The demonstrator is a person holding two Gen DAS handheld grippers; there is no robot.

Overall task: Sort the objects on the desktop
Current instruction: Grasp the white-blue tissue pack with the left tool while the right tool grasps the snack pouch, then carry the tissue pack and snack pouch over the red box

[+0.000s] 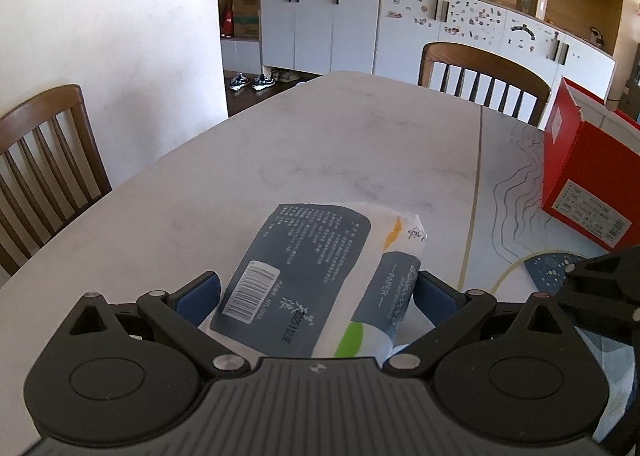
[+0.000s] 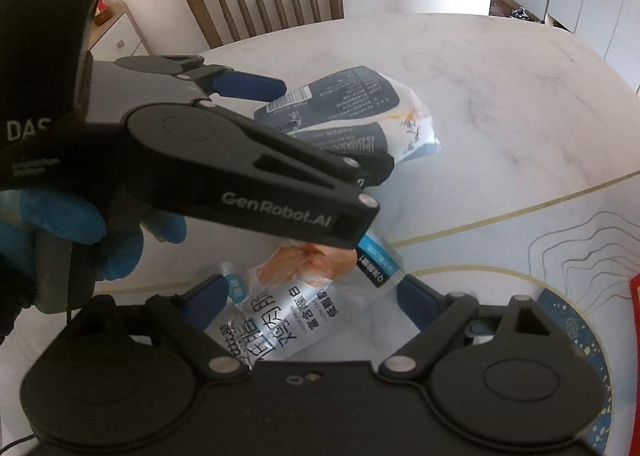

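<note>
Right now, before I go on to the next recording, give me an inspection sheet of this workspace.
Surface: pale marble-look table, gold inlay lines.
Job's things: tissue pack; clear snack pouch; red box at the table's right.
Clutter: nothing seen.
Grippers: left gripper straddles the tissue pack, contact unclear; right gripper open around the snack pouch.
Cables: thin dark cord, low in the right wrist view.
Surroundings: wooden chairs, white cabinets, shelves.
</note>
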